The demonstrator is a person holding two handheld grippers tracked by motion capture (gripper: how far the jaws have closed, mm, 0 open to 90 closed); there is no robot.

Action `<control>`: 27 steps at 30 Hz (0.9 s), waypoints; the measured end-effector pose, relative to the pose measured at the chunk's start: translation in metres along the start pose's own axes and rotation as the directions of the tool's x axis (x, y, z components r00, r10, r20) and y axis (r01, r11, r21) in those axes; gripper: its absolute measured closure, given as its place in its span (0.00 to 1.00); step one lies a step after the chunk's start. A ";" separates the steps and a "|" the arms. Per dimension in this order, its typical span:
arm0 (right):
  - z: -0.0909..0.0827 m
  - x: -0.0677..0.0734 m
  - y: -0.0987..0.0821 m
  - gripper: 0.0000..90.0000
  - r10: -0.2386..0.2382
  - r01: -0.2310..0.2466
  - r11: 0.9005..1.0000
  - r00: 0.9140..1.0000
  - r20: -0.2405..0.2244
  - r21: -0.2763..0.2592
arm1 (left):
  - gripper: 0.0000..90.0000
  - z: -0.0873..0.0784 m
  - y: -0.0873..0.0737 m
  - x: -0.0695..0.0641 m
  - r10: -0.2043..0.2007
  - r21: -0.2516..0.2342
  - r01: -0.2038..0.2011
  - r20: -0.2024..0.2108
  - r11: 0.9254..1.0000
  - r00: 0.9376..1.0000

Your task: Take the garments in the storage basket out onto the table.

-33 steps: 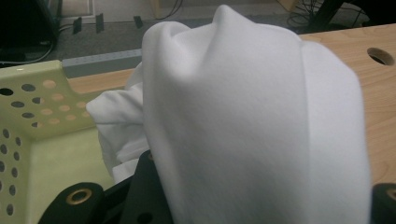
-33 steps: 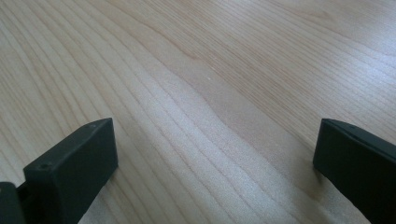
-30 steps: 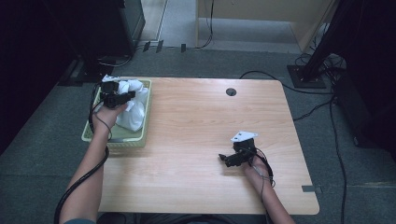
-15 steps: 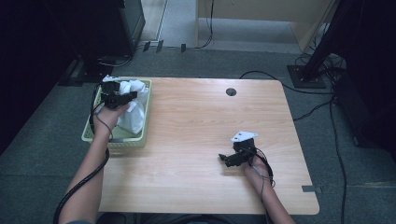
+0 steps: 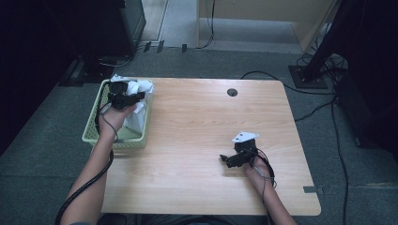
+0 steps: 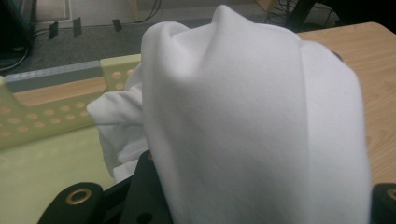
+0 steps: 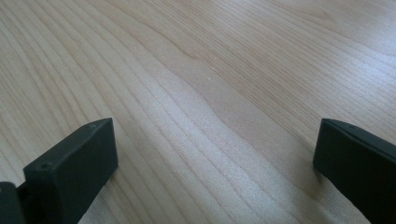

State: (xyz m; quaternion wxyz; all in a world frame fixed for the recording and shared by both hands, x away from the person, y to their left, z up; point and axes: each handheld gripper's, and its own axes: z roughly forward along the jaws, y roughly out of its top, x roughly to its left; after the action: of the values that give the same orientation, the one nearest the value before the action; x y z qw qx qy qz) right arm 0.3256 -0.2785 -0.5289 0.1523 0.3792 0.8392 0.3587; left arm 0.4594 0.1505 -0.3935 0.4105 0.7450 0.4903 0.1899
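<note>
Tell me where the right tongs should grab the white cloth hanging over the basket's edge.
Judging by its drape, grip the white cloth at the fold spilling over the green basket wall nearest the table's middle, coming in level from that side. That bunch stands proud of the rim, so the jaws can close around it. The left tongs already grip its top; the right tongs are open.

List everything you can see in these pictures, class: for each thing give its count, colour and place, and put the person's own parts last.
White cloth: one, white, bunched, lifted over the basket's far right corner.
Basket: one, pale green with perforated walls, on the table's left edge.
Table: one, light wood, centre.
Cable hole: one, dark, near the table's far edge.
Floor cables: several, black, right of the table.
Left gripper: one, black, jaws closed on the white cloth.
Right gripper: one, black, jaws open over bare table.
</note>
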 end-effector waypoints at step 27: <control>0.000 0.000 0.000 0.00 -0.001 0.001 1.000 1.000 0.000 0.000 | 0.77 0.020 -0.008 -0.036 0.013 0.026 -0.014 0.038 1.000 0.999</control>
State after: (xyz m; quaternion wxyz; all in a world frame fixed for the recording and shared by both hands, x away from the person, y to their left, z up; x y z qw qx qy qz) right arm 0.3256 -0.2786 -0.5289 0.1524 0.3789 0.8394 0.3587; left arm 0.4523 0.1112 -0.4076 0.4086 0.7571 0.4798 0.1723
